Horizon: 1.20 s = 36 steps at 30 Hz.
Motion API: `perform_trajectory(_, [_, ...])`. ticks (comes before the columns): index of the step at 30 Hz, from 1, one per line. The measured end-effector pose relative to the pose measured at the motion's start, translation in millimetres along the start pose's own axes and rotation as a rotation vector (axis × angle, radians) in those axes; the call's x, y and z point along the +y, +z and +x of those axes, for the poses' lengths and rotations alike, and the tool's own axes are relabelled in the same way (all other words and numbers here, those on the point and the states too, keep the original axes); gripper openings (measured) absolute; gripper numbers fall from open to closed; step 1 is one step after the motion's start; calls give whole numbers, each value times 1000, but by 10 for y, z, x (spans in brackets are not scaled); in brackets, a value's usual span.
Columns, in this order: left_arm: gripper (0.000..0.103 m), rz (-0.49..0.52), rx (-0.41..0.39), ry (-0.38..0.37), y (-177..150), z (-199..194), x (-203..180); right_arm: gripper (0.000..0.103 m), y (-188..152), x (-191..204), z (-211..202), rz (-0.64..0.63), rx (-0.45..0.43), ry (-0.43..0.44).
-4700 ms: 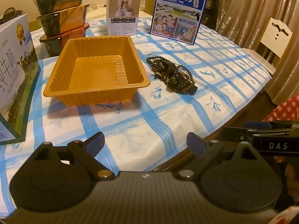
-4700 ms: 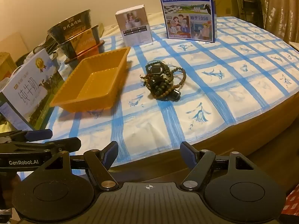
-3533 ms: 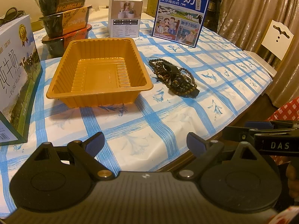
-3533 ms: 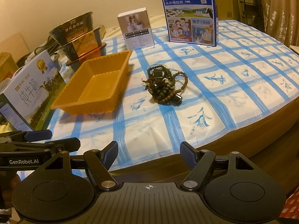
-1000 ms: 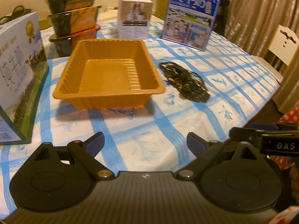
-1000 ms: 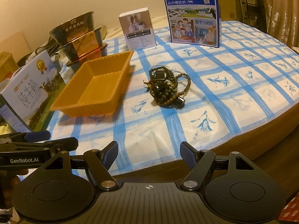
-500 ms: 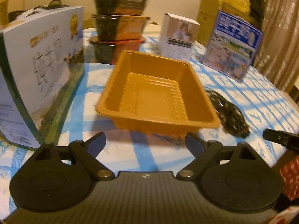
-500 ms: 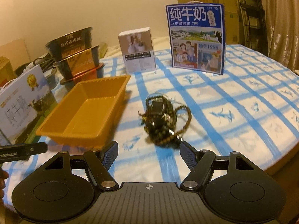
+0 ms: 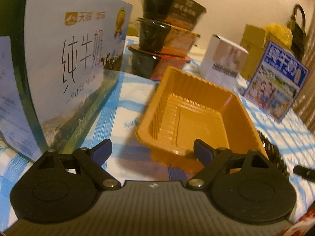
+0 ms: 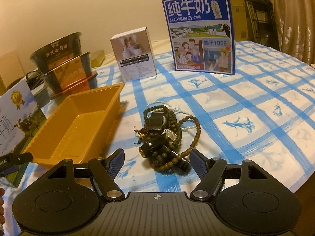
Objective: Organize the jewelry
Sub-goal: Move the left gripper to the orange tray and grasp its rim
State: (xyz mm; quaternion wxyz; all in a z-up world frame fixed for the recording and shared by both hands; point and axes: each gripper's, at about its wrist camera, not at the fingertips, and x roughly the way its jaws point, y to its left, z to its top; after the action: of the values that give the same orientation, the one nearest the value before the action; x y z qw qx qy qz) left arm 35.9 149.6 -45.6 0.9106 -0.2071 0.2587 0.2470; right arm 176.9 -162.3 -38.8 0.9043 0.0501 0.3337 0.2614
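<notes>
Ribbed orange plastic tray [image 9: 198,116], rectangular, on blue-checked tabletop [image 10: 256,106]; tangled bead jewelry [image 10: 165,135] just right of it. Left tongs [image 9: 152,149] released, narrowing slightly, empty, nearer tray than before. Right tongs [image 10: 157,162] released, now close over jewelry, not touching.

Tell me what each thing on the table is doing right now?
Orange tray: empty, upright.
Jewelry pile: tangled, on the tablecloth beside the tray.
Noodle bowls: stacked, sealed.
Small white box: standing, closed.
Blue milk carton: standing.
Left gripper: open, jaws just closing, empty.
Right gripper: open, empty.
</notes>
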Motion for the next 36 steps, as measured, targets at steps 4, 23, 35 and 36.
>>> perform_trajectory(4, [78,-2,-31,6,35,153,-26,73,-5,-26,97,15,-9,10])
perform_trajectory(23, [12,-41,-83,20,13,521,-64,73,49,-179,404,59,1,53])
perform_trajectory(35, [4,146,-148,-50,124,358,-255,73,103,-209,373,4,-44,40])
perform_trajectory(36, [4,160,-153,-58,136,331,-265,73,107,-211,374,-2,-43,44])
